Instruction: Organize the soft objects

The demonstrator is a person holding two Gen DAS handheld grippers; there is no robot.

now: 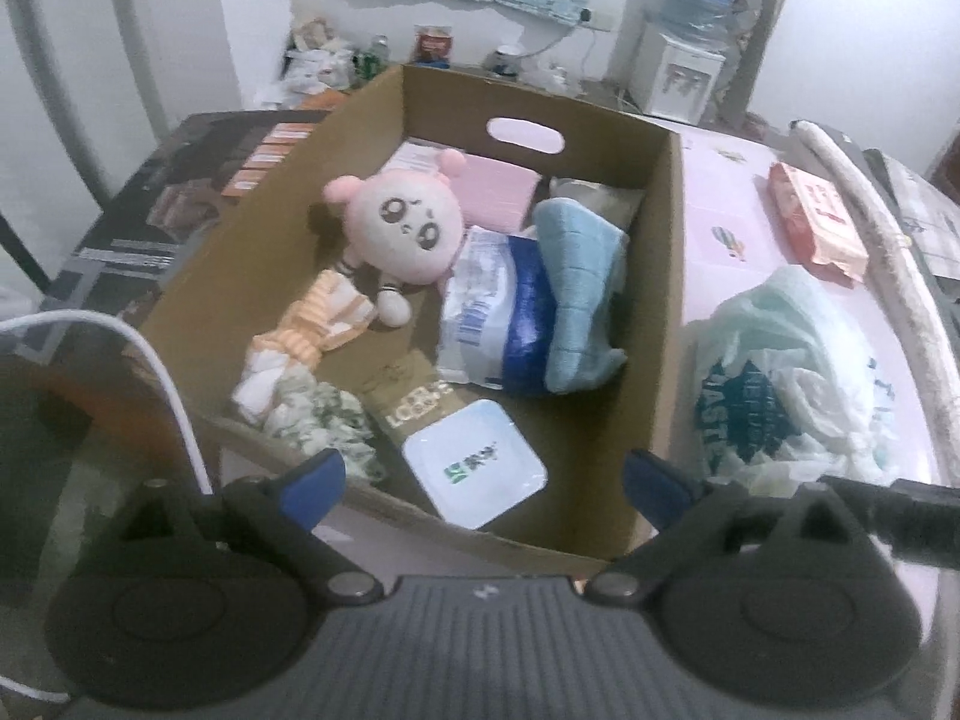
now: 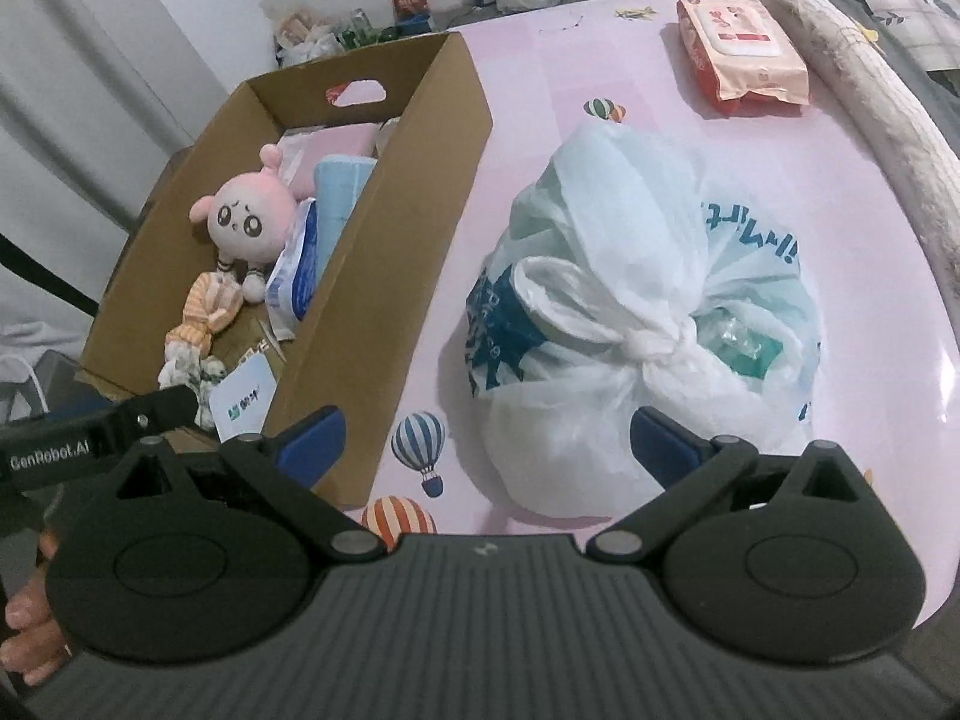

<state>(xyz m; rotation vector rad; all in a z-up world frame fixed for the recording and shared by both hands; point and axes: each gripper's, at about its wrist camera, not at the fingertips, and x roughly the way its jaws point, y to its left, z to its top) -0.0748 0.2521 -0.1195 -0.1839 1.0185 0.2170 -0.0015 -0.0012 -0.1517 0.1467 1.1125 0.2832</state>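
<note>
An open cardboard box (image 1: pixel 666 312) (image 2: pixel 384 228) stands on the pink sheet. Inside lie a pink plush doll (image 1: pixel 402 228) (image 2: pixel 246 222), a folded blue towel (image 1: pixel 579 294), a blue-and-white tissue pack (image 1: pixel 492 312), striped orange socks (image 1: pixel 318 324), a patterned cloth (image 1: pixel 324 420) and a white square pack (image 1: pixel 474 468). My left gripper (image 1: pixel 483 480) hovers open over the box's near end, nothing between its fingers. My right gripper (image 2: pixel 486 444) is open above the sheet, just in front of a knotted white plastic bag (image 2: pixel 648 276) (image 1: pixel 786 372), holding nothing.
A red wet-wipes pack (image 2: pixel 741 54) (image 1: pixel 816 216) lies on the sheet beyond the bag. A long pale bolster (image 2: pixel 852 78) runs along the right edge. A dark printed carton (image 1: pixel 180 210) sits left of the box. A water dispenser (image 1: pixel 678 72) and clutter stand at the back wall.
</note>
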